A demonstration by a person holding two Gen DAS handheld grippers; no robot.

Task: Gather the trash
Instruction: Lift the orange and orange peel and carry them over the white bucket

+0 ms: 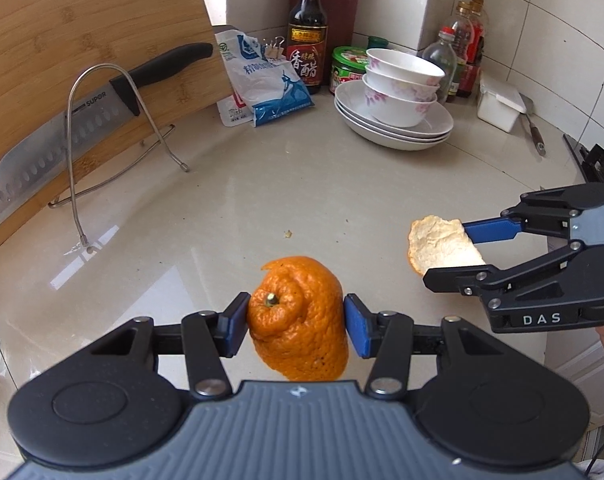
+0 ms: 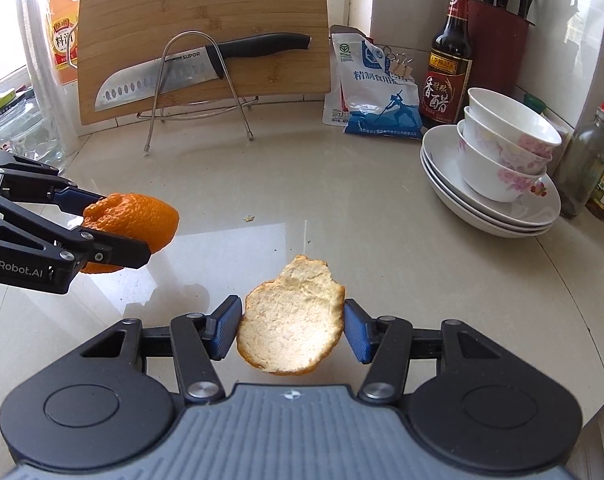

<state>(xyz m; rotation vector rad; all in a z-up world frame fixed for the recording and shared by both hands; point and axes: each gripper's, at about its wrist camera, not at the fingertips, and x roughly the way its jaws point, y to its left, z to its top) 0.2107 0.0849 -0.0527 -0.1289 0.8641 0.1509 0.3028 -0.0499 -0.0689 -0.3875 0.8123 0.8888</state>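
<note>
My left gripper [image 1: 296,324] is shut on a large orange peel with the stem end [image 1: 298,320], held above the pale counter; it also shows at the left of the right wrist view [image 2: 132,222]. My right gripper [image 2: 292,328] is shut on a smaller peel piece, white pith up [image 2: 290,320], also held above the counter. In the left wrist view that gripper [image 1: 458,246] and its peel [image 1: 438,244] are at the right. A tiny peel scrap [image 1: 288,234] lies on the counter between the grippers, also in the right wrist view [image 2: 247,218].
At the back stand a bamboo cutting board [image 2: 206,12] with a knife [image 2: 174,76] on a wire rack, a salt bag [image 2: 376,88], a vinegar bottle [image 2: 450,64], stacked plates and bowls [image 2: 498,168], and other bottles [image 1: 458,52]. A white box [image 1: 498,104] and a stove edge [image 1: 598,164] are at the right.
</note>
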